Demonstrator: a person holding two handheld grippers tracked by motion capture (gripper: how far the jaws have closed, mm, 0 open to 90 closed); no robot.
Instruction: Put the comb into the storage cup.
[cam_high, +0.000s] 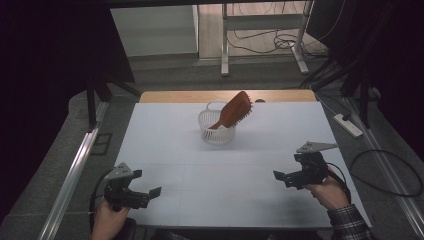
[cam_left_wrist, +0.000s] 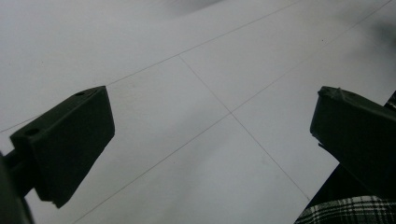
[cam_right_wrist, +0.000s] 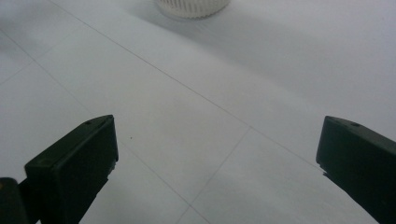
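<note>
Brush: your red-brown brush (cam_high: 234, 110) stands handle-down in the basket (cam_high: 217, 134), head leaning up and out over the far rim.
Basket: white, slotted, at mid-table toward the far side; its base shows at the top of the right gripper view (cam_right_wrist: 192, 7).
Left gripper: your left gripper (cam_high: 148, 195) sits near the front-left corner of the table (cam_high: 165, 150), jaws wide apart, nothing between them.
Right gripper: your right gripper (cam_high: 283, 178) sits at front-right, jaws wide too, empty, aimed roughly at the basket.
Distance: both grippers are well apart from brush and basket.
Done, by my reading: the brush looks placed in the basket, with no contact on it.
Left: little or nothing, unless you mean to seat the brush deeper; it leans and could tip.
</note>
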